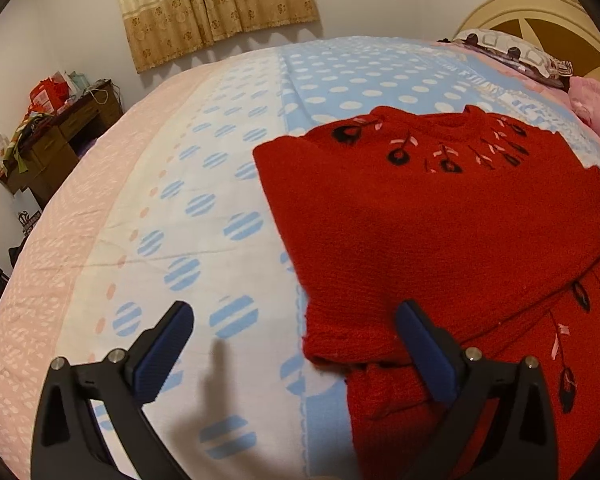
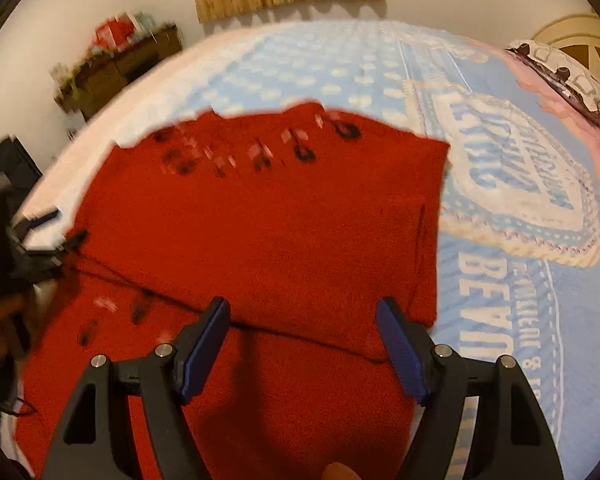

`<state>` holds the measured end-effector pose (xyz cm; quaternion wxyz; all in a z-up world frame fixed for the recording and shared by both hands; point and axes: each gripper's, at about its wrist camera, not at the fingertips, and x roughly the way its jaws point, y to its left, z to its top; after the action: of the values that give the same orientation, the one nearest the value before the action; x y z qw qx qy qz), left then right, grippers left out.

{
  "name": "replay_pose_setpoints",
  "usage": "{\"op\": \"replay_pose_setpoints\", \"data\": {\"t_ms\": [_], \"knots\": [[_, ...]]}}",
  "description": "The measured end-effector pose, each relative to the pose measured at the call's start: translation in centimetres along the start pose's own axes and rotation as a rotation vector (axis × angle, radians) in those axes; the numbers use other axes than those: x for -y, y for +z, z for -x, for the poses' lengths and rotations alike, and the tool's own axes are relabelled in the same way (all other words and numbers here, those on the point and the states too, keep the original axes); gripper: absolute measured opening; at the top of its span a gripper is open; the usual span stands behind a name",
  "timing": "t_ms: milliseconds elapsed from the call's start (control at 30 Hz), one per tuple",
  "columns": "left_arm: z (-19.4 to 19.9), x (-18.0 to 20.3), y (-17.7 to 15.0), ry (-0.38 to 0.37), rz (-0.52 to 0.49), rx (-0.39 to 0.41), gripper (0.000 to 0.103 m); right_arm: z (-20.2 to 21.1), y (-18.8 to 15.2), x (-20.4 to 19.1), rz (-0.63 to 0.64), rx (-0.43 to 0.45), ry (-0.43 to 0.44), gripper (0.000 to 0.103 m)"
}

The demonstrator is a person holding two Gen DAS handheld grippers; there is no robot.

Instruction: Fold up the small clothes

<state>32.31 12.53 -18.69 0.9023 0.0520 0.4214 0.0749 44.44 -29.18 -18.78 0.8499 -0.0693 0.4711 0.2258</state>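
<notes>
Dotted bedspread point(image 1: 260, 120), red sweater point(image 1: 440, 220), pillow point(image 1: 512, 54), cluttered desk point(image 1: 56, 136)

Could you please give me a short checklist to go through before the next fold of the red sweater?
1. Left tongs open and empty: ok.
2. Right tongs open and empty: ok.
3. Red sweater lying flat on the bedspread: ok.
4. Sleeves already folded in over the body: ok.
5. Lower hem visible for a grasp: cannot tell, the tongs cover the near part.
6. Right wrist view sharp: not ok, motion blur.
</notes>
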Motion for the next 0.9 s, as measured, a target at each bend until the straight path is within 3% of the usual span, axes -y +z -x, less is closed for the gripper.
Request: {"op": "replay_pose_setpoints", "data": {"t_ms": [267, 433, 567, 733, 900], "knots": [[1.4, 0.5, -0.4, -0.015, -0.025, 0.014, 0.103, 1.1, -1.7, -1.1, 0.050, 0.039, -0.059, 0.077], [2.0, 0.7, -0.8, -0.034, -0.019, 0.015, 0.103, 2.1, -1.8, 0.2, -0.020, 0.075, -0.089, 0.077], [1.5, 1.5, -1.3, -0.037, -0.052, -0.009, 0.103, 1.0, -2.6, 0.6, -0.025, -0.003, -0.117, 0.077], [2.4, 1.8, -1.4, -0.062, -0.045, -0.014, 0.103, 2.2, -3.4, 0.8, -0.054, -0.005, -0.111, 0.077], [3.9, 3.4, -2.5, -0.102, -0.075, -0.012, 0.103, 3.3, -5.5, -1.1, 0.029, -0.014, -0.135, 0.077]]}}
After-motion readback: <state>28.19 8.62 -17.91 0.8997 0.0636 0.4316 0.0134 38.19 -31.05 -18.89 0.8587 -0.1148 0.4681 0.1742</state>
